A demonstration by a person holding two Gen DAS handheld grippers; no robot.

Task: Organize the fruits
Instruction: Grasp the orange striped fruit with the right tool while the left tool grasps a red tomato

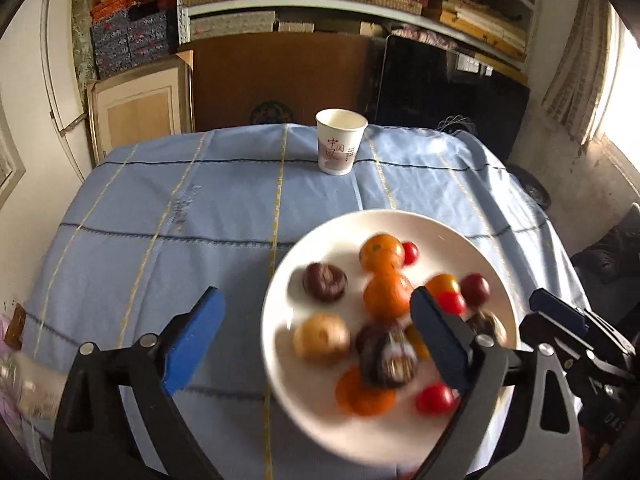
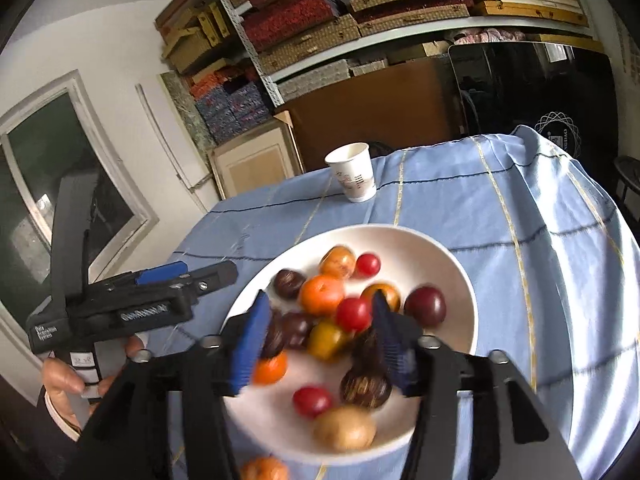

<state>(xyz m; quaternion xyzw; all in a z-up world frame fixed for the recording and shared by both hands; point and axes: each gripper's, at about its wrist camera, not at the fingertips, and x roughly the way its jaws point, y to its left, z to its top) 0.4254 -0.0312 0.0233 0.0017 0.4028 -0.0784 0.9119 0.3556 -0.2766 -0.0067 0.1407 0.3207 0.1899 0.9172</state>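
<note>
Desk [image 1: 160, 208] under a blue checked cloth, shelves of boxes behind. White plate [image 1: 486, 240] sits on its near right part, holding the whole pile of fruits [image 1: 382, 256]: oranges, red cherry tomatoes, dark purple rounds, one tan one. A paper cup [image 1: 341, 146] stands upright well apart, near the far edge.

Left gripper [image 1: 316, 336]: fingers wide apart, nothing between the pads; one finger hangs over the bare cloth, the other over the plate's fruit. Right gripper [image 2: 316, 344]: fingers partly apart above the plate's middle, straddling several fruits, not visibly pressing on any (motion blur makes contact hard to judge).

One orange fruit [image 2: 264, 469] lies at the bottom edge of the right wrist view, seemingly off the plate's near rim; blurred, so uncertain.

Risks, as judged:
- Fruits are round and packed touching; closing on one likely nudges its neighbours, and they may roll over the shallow rim.
- Both grippers crowd the same plate; fingers could collide.
- A finger catching the rim could tip or slide the plate on the loose cloth.
</note>
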